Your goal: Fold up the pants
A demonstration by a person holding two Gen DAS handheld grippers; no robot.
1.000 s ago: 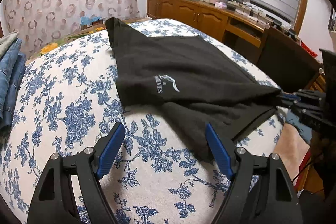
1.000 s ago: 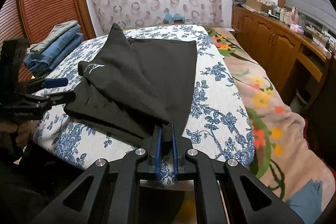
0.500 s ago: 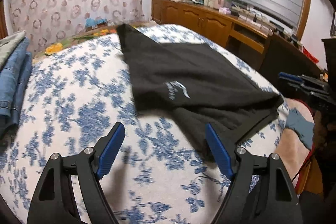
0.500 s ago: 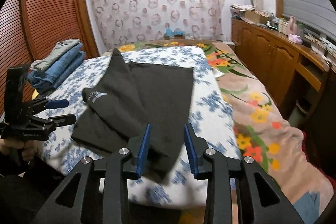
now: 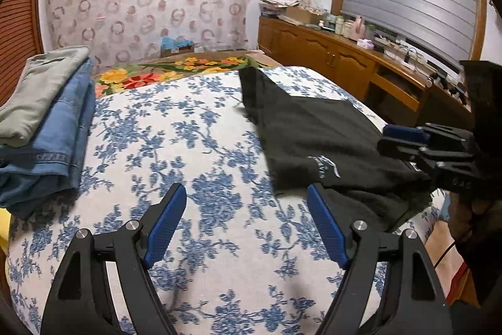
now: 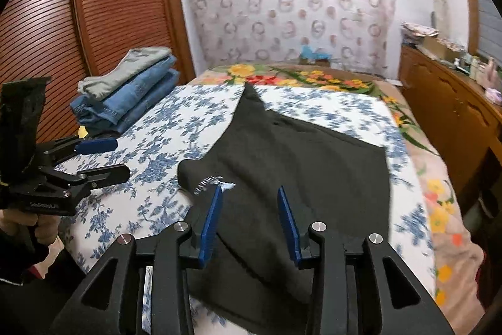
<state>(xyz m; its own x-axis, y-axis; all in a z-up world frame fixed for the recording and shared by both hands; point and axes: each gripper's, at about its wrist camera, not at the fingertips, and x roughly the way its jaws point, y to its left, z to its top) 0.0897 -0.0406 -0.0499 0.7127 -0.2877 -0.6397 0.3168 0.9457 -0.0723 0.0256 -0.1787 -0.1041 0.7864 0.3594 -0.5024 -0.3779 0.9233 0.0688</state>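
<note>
1. Our right hand-held gripper [image 6: 249, 222] has just been opening; its blue pads now stand partly apart with nothing pinched between them, just hovering above the near end of the pants [image 6: 291, 165].
2. Our left hand-held gripper [image 5: 243, 222] is spread wide and empty too, over bare flowered bedspread [image 5: 175, 146], with the pants off to its right.
3. So neither one is gripping cloth right now. Looks to us like we're between folds.
4. The pants are black and lie flat on the bed. One layer is already laid over another, with the little white logo [image 5: 324, 165] facing up, so we'd say at least one fold is in.
5. They're not a tidy packet yet though. A long point runs off toward the far end of the bed, and the near edge hangs over the side.
6. Probably left: another fold or two, then maybe onto the stack of folded jeans [image 6: 125, 96] at the far left.
</note>
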